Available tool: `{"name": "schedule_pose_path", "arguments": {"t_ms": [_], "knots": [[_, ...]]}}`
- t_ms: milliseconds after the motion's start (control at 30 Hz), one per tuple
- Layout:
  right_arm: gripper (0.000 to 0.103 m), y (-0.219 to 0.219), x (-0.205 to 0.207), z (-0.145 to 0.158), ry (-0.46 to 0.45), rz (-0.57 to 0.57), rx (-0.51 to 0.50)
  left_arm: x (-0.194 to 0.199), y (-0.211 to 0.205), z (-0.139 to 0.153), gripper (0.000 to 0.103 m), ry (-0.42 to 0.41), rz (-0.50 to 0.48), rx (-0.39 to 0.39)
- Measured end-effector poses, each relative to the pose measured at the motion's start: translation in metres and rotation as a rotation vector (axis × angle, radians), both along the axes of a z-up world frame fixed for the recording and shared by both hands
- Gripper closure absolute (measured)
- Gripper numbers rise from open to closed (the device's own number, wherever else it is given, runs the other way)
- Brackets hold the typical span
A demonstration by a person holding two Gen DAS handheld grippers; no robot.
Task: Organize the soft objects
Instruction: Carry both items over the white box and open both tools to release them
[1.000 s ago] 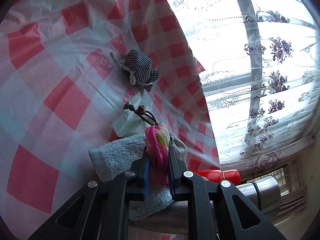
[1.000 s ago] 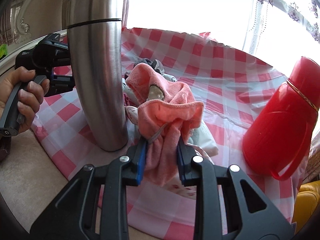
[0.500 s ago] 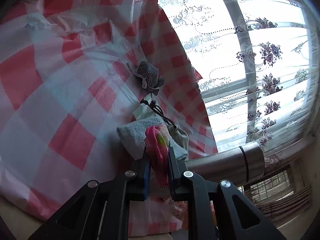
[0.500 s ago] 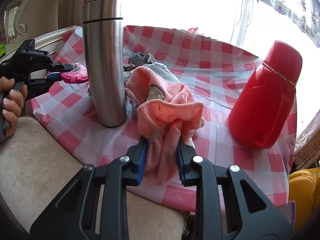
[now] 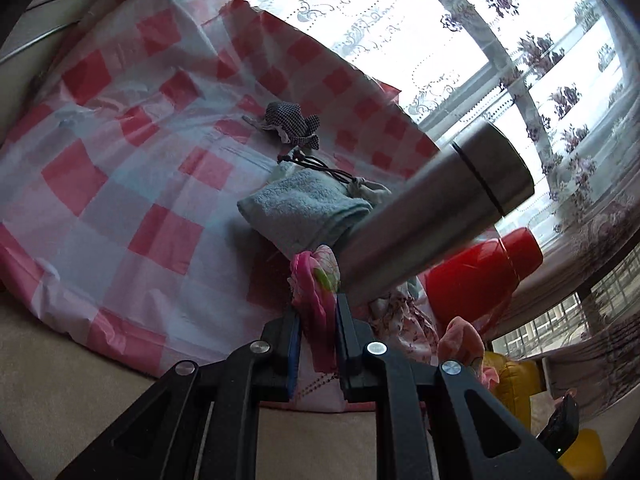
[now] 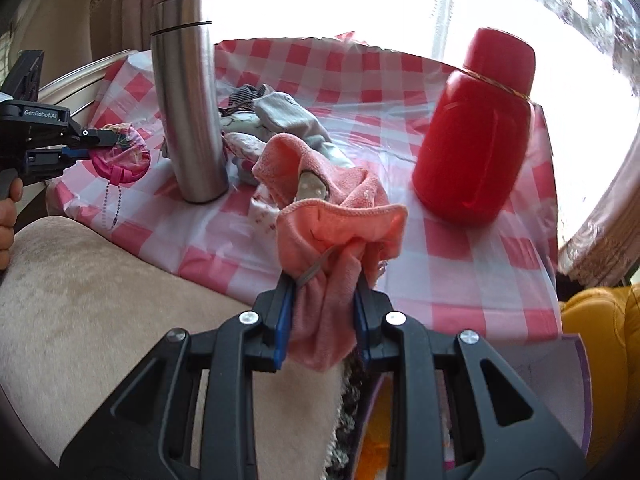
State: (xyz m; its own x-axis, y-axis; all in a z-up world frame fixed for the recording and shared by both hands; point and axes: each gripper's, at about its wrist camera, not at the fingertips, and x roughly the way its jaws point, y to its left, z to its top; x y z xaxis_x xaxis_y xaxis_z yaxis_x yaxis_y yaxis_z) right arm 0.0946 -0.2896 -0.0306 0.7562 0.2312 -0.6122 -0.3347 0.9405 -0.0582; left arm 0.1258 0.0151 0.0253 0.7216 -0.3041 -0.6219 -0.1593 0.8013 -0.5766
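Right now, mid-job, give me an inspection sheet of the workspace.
Surface: red-and-white checked plastic tablecloth.
Job's things: pink terry cloth and round pink pouch with bead chain, both gripped; pale blue folded towel and small checked fabric bag lying.
Clutter: tall steel flask, red flask, both upright.
Grippers: right gripper and left gripper clamped.
Cables: nothing seen.
Surroundings: lace-curtained window, beige upholstery.

- Left gripper [image 5: 316, 332]: black plastic frame with triangular cut-outs; blue pads are fitted inside both fingers; silver round screw heads are set along each finger arm.
- Right gripper [image 6: 322, 300]: same black frame, blue pads and silver screws are noted.
- White lettering "GenRobot.AI" is printed on the left gripper's black body, as seen from the right wrist view.
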Motion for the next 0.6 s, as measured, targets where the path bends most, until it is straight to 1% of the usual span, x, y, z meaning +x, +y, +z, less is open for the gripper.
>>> {"name": "schedule_pose_path", "arguments": {"t_ms": [133, 300, 500, 600], "knots": [[0.073, -0.025, -0.013, 0.001, 0.011, -0.057, 0.018, -0.008, -0.028, 0.010, 0.087, -0.011, -0.051, 0.029], [0.073, -0.068, -0.025, 0.006, 0.033, -0.155, 0.054, -0.014, -0.073, 0.018, 0.087, -0.025, -0.147, 0.060], [0.073, -0.115, -0.039, 0.004, 0.066, -0.263, 0.072, -0.018, -0.139, 0.025, 0.087, -0.042, -0.286, 0.117], [0.073, -0.136, -0.042, 0.000, 0.086, -0.313, 0.085, -0.021, -0.177, 0.025, 0.087, -0.044, -0.376, 0.145]]}}
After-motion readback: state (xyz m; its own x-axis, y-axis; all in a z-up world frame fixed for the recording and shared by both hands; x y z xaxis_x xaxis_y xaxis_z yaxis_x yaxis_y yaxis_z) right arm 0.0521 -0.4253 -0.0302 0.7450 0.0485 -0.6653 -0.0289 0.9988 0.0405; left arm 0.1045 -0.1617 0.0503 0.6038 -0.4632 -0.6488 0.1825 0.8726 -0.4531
